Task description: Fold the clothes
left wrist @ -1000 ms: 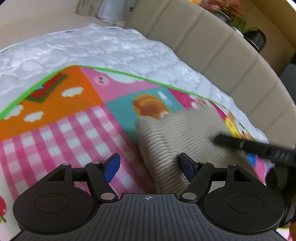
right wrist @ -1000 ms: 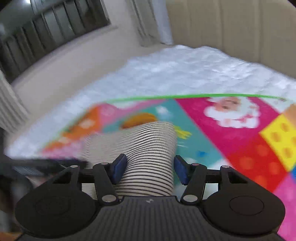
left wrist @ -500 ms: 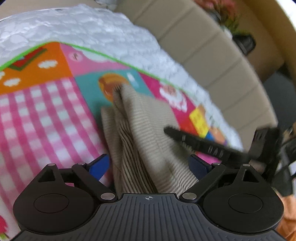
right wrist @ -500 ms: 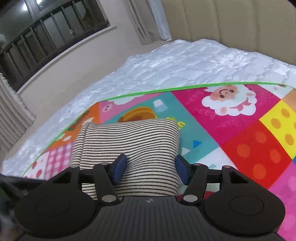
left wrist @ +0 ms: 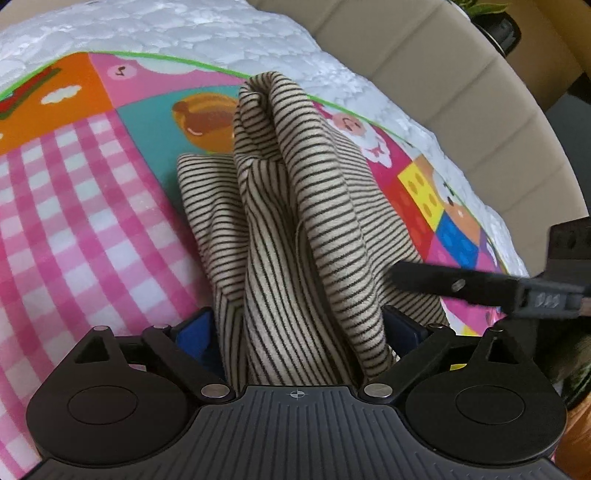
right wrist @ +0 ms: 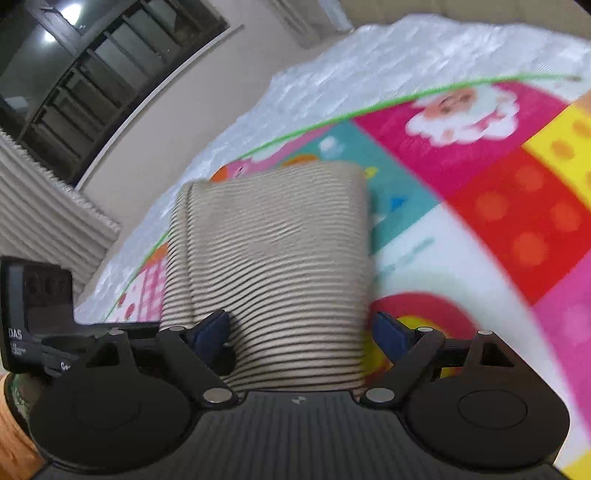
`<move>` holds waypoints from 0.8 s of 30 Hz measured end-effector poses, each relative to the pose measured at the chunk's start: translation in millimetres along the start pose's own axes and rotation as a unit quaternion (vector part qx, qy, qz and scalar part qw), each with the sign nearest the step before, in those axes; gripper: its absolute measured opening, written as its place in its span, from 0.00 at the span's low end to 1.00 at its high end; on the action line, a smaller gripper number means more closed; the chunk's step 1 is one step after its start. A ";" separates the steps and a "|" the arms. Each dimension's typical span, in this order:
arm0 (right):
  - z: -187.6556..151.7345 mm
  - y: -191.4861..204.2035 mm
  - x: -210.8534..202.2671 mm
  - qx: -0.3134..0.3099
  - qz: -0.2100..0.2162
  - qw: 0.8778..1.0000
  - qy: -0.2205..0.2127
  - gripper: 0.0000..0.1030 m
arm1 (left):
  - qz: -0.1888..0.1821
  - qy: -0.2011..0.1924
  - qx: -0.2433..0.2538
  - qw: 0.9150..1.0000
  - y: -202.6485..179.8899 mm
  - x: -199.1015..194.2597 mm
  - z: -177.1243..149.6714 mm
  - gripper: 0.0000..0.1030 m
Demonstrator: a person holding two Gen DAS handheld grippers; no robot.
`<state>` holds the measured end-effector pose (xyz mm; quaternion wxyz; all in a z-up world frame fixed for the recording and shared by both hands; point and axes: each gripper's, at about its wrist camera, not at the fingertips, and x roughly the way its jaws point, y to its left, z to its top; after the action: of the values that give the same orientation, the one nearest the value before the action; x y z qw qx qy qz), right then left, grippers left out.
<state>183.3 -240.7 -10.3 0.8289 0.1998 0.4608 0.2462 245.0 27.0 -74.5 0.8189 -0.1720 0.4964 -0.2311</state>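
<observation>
A beige garment with thin dark stripes (left wrist: 295,206) lies folded and bunched on a colourful play mat (left wrist: 74,206). In the left wrist view it rises in a ridge and runs down between the blue pads of my left gripper (left wrist: 295,332), whose jaws stand wide apart around the cloth. The right gripper's finger (left wrist: 454,284) reaches in from the right and touches the garment's edge. In the right wrist view the garment (right wrist: 273,251) is a flat folded block between the open jaws of my right gripper (right wrist: 299,332). The left gripper's body (right wrist: 33,317) shows at the left.
The mat (right wrist: 480,206) lies on a white quilted mattress (left wrist: 207,33). A beige padded headboard (left wrist: 436,74) curves behind it with a potted plant (left wrist: 495,18) above. A window with dark bars (right wrist: 92,66) and a pleated curtain (right wrist: 40,206) are to the left.
The left gripper has moved in onto the garment, which now bunches up into a taller ridge between its jaws. The right gripper has tilted and moved closer; its view is blurred.
</observation>
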 end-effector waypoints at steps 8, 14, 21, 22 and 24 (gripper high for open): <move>8.6 7.3 24.1 0.004 0.024 1.000 0.006 0.75 | -0.042 -0.002 -0.026 0.999 18.2 -6.2 6.9 0.76; 42.0 39.2 46.0 -0.002 0.076 0.997 -0.020 0.71 | -0.045 -0.046 -0.045 0.997 43.3 -33.9 30.1 0.74; 86.0 78.4 79.3 0.000 0.150 0.988 -0.036 0.71 | -0.016 -0.139 -0.050 0.989 65.8 -99.3 56.3 0.75; 89.8 81.8 82.8 -0.012 0.140 0.989 -0.037 0.71 | -0.018 -0.145 -0.048 0.988 68.6 -101.9 57.7 0.76; 91.6 82.4 96.4 -0.031 0.096 0.995 -0.024 0.71 | -0.018 -0.135 -0.057 0.989 80.8 -90.0 60.8 0.77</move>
<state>287.6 -127.3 17.0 0.8179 0.2229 0.4120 0.3340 280.0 147.0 -22.5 0.8630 -0.2574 0.3902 -0.1915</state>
